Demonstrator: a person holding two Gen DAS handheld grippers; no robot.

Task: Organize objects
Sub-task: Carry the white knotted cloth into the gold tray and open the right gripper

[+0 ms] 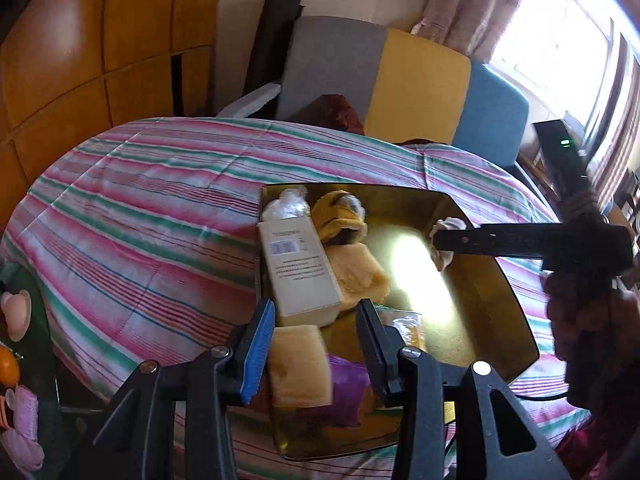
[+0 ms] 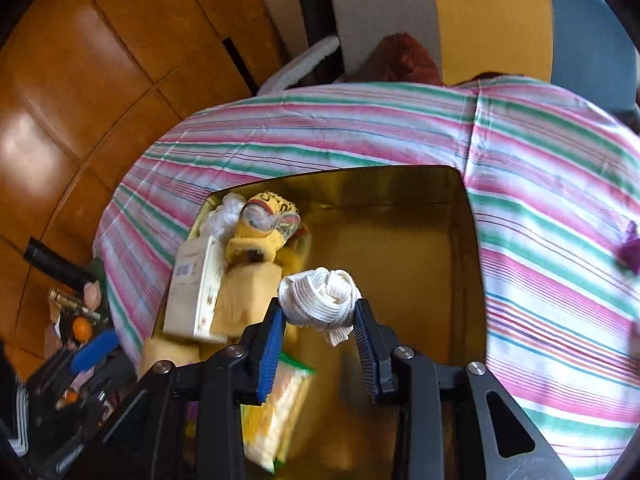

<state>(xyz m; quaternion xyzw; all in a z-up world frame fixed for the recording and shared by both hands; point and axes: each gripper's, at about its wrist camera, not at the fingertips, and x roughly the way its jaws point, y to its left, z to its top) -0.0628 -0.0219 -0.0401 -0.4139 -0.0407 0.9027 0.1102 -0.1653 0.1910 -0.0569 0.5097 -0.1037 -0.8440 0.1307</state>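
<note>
A shiny gold tray [image 1: 472,292] [image 2: 400,216] lies on a striped bedspread. Along its left side are a white box [image 1: 298,268] [image 2: 196,284], a yellow plush toy [image 1: 340,216] [image 2: 264,220], a yellow cloth [image 1: 360,272] and a white fluffy wad [image 1: 288,200]. My right gripper [image 2: 320,304] is shut on a bundle of white rope [image 2: 320,300] [image 1: 450,225] and hangs over the tray's middle; its dark fingers [image 1: 460,240] come in from the right. My left gripper [image 1: 316,320] stands open over the tray's near left corner, above a yellow sponge [image 1: 300,364] and a purple cloth [image 1: 346,388].
The striped bedspread [image 1: 140,208] [image 2: 552,184] surrounds the tray. A purple scrap [image 2: 632,248] lies on it at the right. A yellow-green packet [image 2: 280,404] sits in the tray's near part. Behind are a grey, yellow and blue sofa [image 1: 416,84] and wooden cupboards [image 1: 100,40]. Small toys [image 1: 16,364] crowd the left edge.
</note>
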